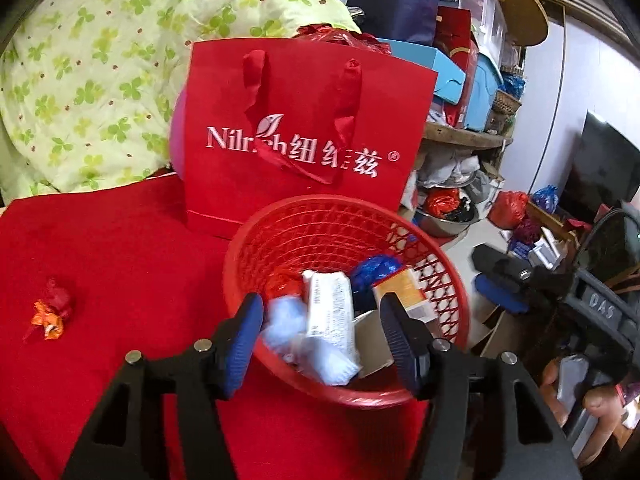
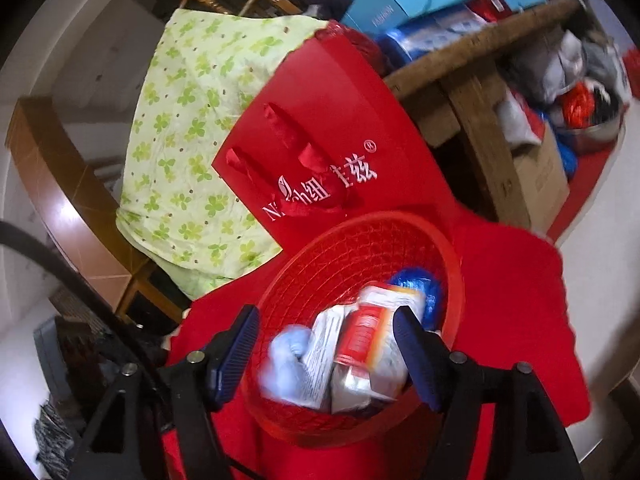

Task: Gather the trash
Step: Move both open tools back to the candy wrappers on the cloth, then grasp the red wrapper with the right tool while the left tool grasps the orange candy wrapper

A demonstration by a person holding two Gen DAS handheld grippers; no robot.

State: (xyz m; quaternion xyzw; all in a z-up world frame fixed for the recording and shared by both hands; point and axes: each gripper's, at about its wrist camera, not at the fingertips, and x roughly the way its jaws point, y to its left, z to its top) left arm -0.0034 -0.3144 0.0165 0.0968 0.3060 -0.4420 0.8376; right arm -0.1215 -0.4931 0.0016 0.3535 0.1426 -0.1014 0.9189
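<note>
A red mesh basket (image 1: 320, 202) (image 2: 360, 216) stands on a red cloth (image 1: 120, 248). It holds a white printed box (image 1: 332, 312), a crumpled blue wrapper (image 1: 374, 268) (image 2: 420, 280) and an orange-and-white box (image 1: 404, 288). My left gripper (image 1: 322, 308) hangs open over the basket's near rim, with a blurred pale blue tissue (image 1: 286, 326) loose beside its left finger. My right gripper (image 2: 327, 316) is open over the same basket; a blurred red-and-white box (image 2: 368, 340) lies loose between its fingers. A crumpled red-and-orange wrapper (image 1: 50, 314) lies on the cloth at the left.
A red paper gift bag (image 1: 304, 120) (image 2: 320, 140) stands right behind the basket. A green clover-print quilt (image 1: 100, 60) is heaped at the back left. Cluttered shelves, boxes and bags (image 1: 472, 80) fill the right. A person's fingers (image 1: 600, 400) show at the lower right.
</note>
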